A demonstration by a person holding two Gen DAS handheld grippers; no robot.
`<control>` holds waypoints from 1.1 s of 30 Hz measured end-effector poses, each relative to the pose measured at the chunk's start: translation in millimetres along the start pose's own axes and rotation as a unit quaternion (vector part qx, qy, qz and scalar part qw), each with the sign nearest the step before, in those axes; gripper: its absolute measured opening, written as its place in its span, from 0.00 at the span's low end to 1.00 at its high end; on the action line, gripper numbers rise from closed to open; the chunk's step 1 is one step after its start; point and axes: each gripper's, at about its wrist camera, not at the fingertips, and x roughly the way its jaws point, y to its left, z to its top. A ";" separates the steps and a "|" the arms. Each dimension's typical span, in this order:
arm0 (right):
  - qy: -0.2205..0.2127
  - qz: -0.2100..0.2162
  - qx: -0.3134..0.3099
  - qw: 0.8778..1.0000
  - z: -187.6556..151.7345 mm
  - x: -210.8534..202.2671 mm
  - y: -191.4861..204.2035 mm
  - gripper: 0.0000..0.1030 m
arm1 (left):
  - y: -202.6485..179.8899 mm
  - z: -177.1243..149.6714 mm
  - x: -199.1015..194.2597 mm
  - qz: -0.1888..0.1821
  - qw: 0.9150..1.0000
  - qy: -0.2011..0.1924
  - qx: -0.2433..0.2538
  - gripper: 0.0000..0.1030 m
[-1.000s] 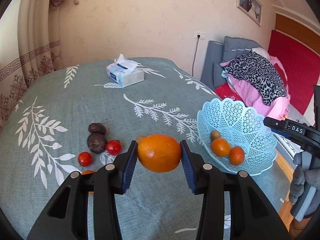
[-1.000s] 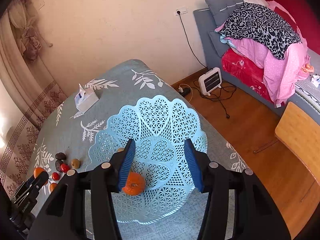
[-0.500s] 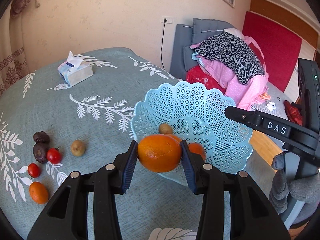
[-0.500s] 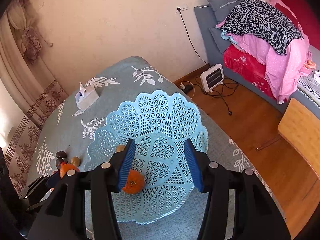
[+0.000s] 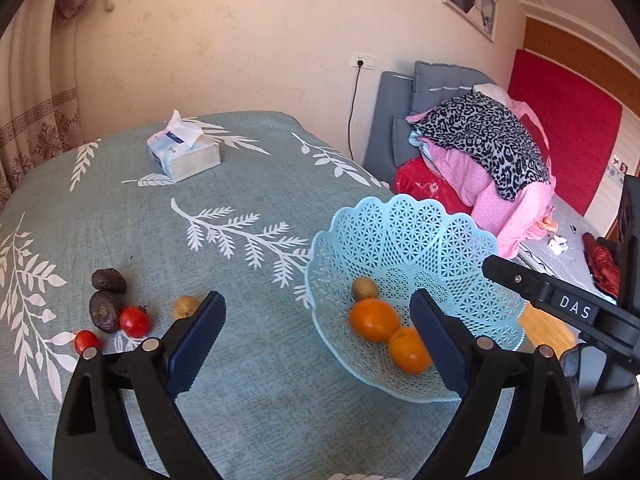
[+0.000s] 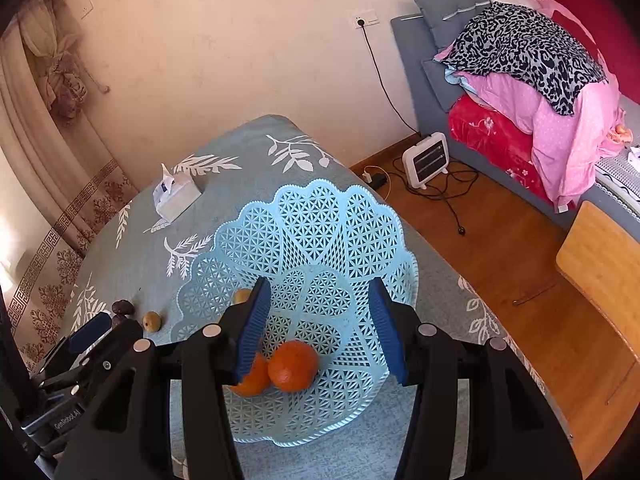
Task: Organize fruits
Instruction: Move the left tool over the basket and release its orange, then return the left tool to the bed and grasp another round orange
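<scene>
My left gripper hangs just left of the light-blue lattice basket. Its jaws are opening wide and nothing is between them. Two oranges lie side by side in the basket, with a small brown fruit behind them. My right gripper hovers over the basket, open about halfway, pads apart and pressing on nothing. From there, one orange shows fully and another is half hidden by the left finger. Two dark fruits, two tomatoes and a small brown fruit lie on the cloth.
A tissue box stands at the far side of the grey-green leaf-print tablecloth. The table edge runs just right of the basket, with wooden floor, a small heater and cables below. A sofa piled with bedding is beyond.
My left gripper carried the large orange right to the basket, then opened; the orange now lies in the basket. My right gripper has stayed put over the basket.
</scene>
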 end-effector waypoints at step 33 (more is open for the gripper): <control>-0.034 0.031 -0.094 0.995 -27.1 -14.0 68.5 0.59 | 168.6 -56.1 -43.0 0.130 0.981 0.033 -0.143 0.95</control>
